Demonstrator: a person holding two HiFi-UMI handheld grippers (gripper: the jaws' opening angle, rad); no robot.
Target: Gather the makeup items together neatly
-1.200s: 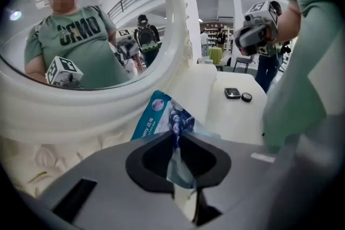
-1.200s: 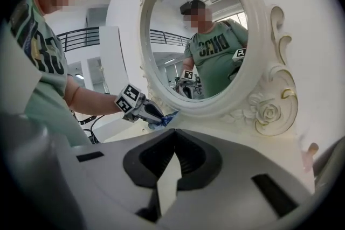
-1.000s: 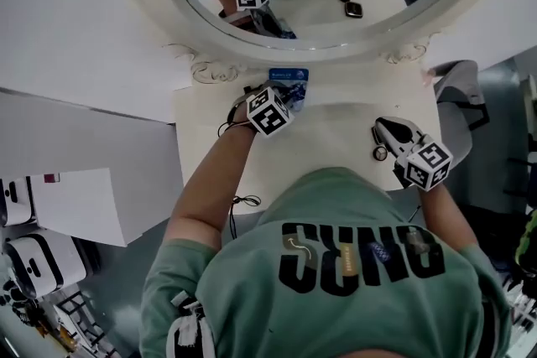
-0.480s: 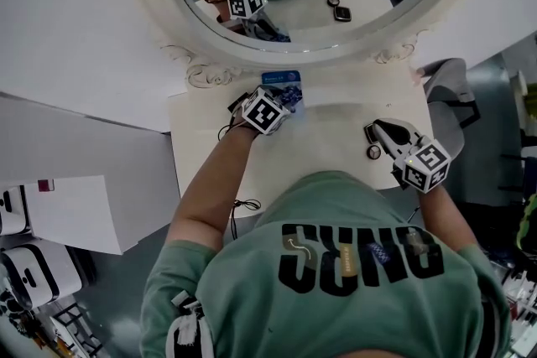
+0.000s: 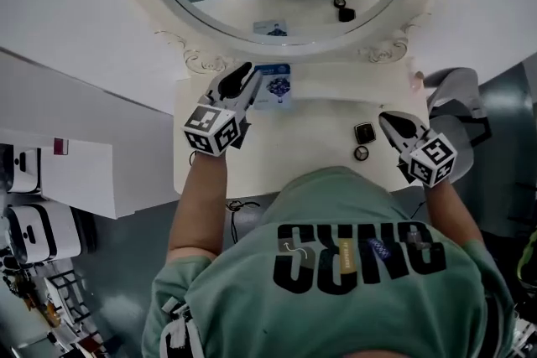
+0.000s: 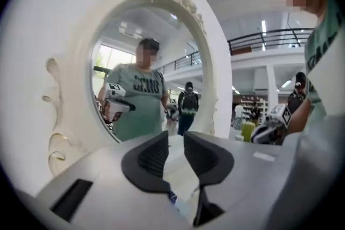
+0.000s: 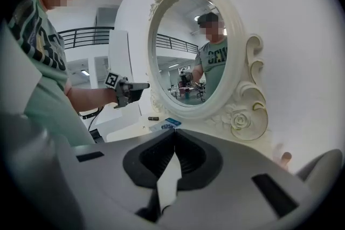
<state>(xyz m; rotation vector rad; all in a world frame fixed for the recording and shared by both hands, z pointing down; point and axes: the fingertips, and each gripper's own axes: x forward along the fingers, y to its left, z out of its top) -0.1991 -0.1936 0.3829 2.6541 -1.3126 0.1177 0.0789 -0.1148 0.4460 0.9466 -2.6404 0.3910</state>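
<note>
The white dressing table top point(image 5: 310, 138) stands against an oval mirror in an ornate white frame point(image 5: 294, 50).

**Task items**
- A flat blue-and-white packet point(image 5: 273, 85) lies at the back edge of the table, just below the mirror frame.
- A small dark square compact with a pale rim point(image 5: 364, 132) lies on the right part of the table.
- A small round dark-rimmed item point(image 5: 361, 153) lies just in front of the compact, closer to the person.
- A short dark cylindrical tube point(image 7: 153, 118) is seen in the right gripper view, lying near the packet; its type cannot be told.
- The packet and the compact pair are well apart.

**Left gripper**
The left gripper point(image 5: 239, 80) is held above the back left part of the table and points toward the mirror frame. In the head view its tips lie just left of the packet. Its jaws have just been closing. A narrow gap is left between them in the left gripper view point(image 6: 175, 138), and nothing is held in that gap.

**Right gripper**
The right gripper point(image 5: 388, 120) is positioned over the right edge of the table, with its tips just right of the square compact. In the right gripper view point(image 7: 173, 133) the jaws are pressed together at the tips and nothing is gripped.
</note>
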